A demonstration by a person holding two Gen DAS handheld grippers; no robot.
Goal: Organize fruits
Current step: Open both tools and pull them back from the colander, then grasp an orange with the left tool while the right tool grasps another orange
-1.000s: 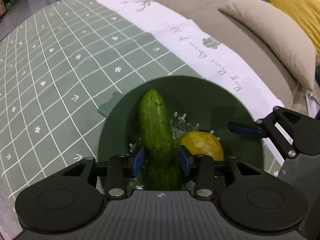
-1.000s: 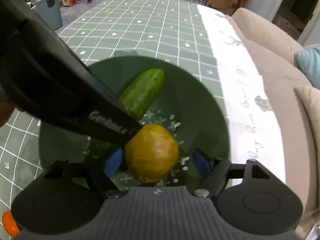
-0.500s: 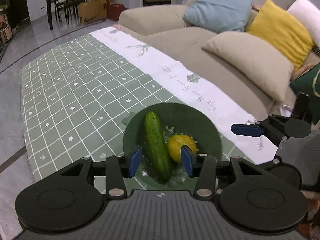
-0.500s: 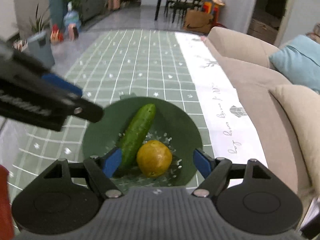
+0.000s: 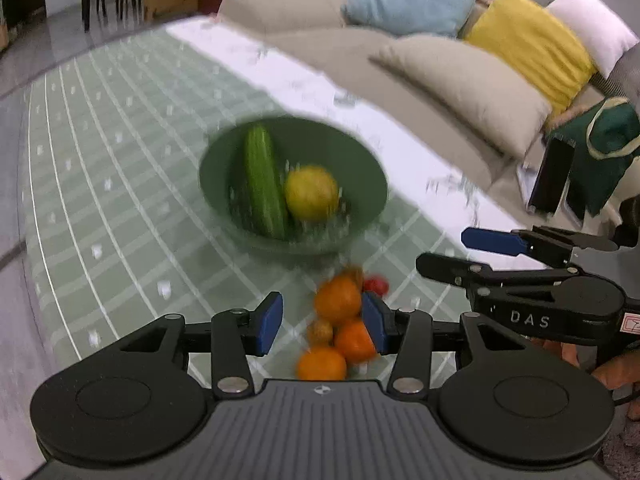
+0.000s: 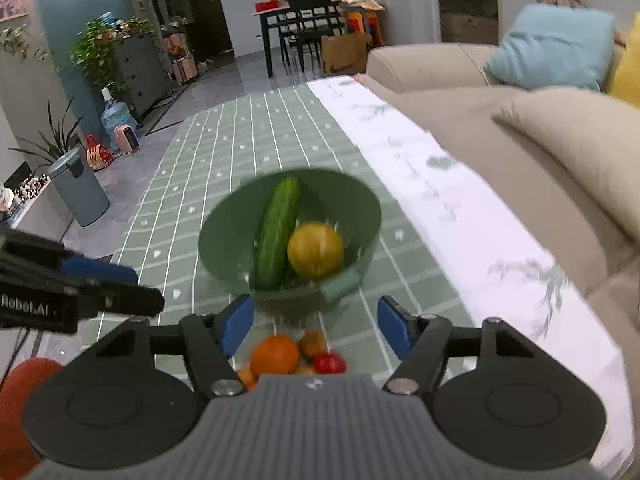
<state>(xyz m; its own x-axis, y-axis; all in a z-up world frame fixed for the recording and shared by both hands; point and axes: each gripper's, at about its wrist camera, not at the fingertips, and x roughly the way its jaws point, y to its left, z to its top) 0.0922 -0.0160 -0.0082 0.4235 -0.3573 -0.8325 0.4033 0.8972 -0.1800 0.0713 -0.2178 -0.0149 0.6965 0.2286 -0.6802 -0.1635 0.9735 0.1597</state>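
Both my left claw (image 5: pixel 322 322) and right claw (image 6: pixel 314 326) hang spread and empty over the small fruit pile (image 5: pixel 336 328) on the desk (image 5: pixel 120 220) beside the bowl (image 6: pixel 224 240); that round, light orange (image 6: pixel 275 354) looks firm, so I'd pinch across its middle.

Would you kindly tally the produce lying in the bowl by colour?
Green: 1, the cucumber
Yellow: 1, the round fruit
Total: 2 in the bowl
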